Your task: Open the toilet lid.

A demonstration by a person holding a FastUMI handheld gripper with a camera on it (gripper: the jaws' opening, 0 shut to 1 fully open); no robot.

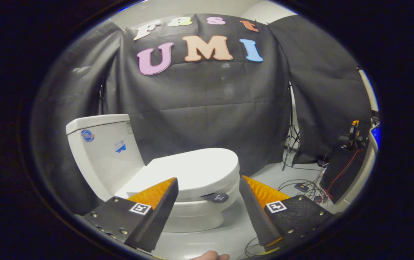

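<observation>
Approach step: gripper [208, 180] jaws were spread wide and empty, toilet lid [192, 172] lay closed on the bowl [196, 213] just ahead between them, tank [102, 151] at 10 o'clock; next move likely needs getting under the lid's front edge.

Pale, smooth floor [264, 177] carries everything here. The toilet [192, 202] sits on it at about 11 o'clock from the gripper [208, 182], whose fingers are spread wide apart. Loose cables [301, 186] sprawl at 2 o'clock, near a stand [290, 144].
</observation>
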